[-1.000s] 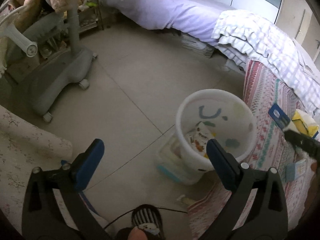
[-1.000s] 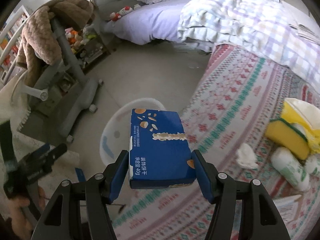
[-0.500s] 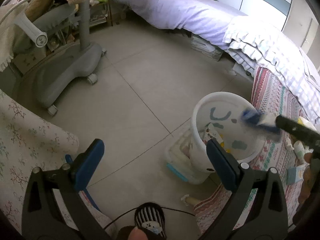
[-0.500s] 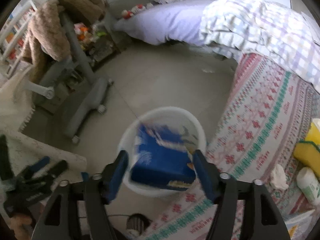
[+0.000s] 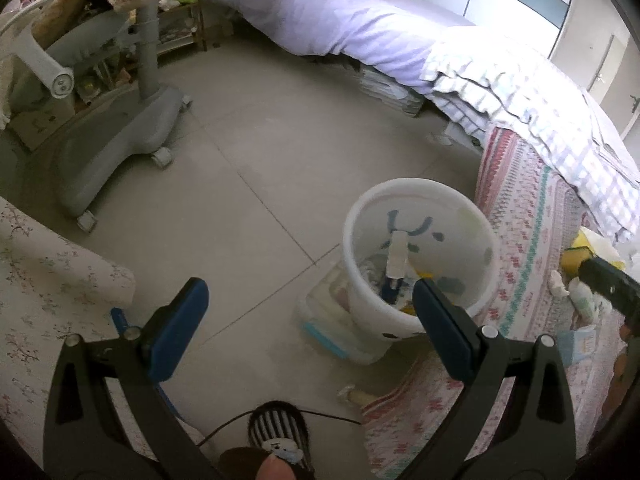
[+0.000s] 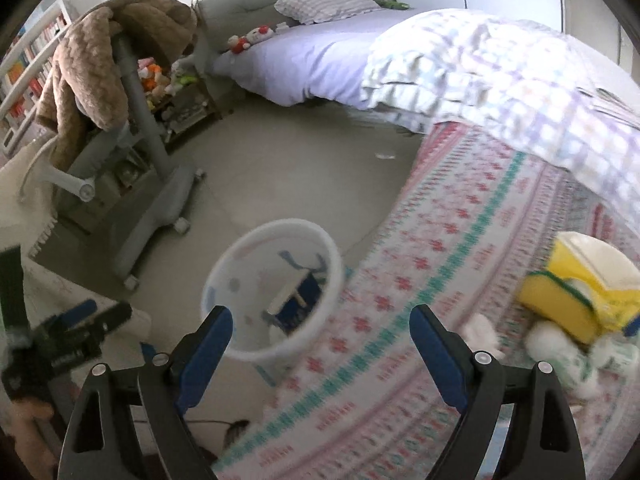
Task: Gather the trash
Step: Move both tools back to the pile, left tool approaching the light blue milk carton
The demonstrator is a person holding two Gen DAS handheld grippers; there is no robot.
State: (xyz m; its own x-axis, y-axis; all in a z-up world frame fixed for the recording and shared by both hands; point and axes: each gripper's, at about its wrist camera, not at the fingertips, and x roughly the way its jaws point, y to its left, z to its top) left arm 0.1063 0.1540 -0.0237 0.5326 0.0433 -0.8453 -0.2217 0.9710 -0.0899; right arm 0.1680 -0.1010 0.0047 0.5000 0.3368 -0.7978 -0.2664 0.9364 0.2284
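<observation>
right tool (image 6: 320,344) spread wide, above bin (image 6: 276,292)

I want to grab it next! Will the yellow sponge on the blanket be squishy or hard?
Probably squishy: the sponge looks like soft foam with a thin green scrub layer. Likely light too, since it rests on the blanket without visibly denting it. Its flat sides suggest it won't roll.

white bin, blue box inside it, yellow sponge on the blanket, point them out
white bin (image 5: 416,188): left wrist view, far rim.
blue box (image 6: 302,298): right wrist view, its blue side.
yellow sponge (image 6: 554,302): right wrist view, front face.
</observation>
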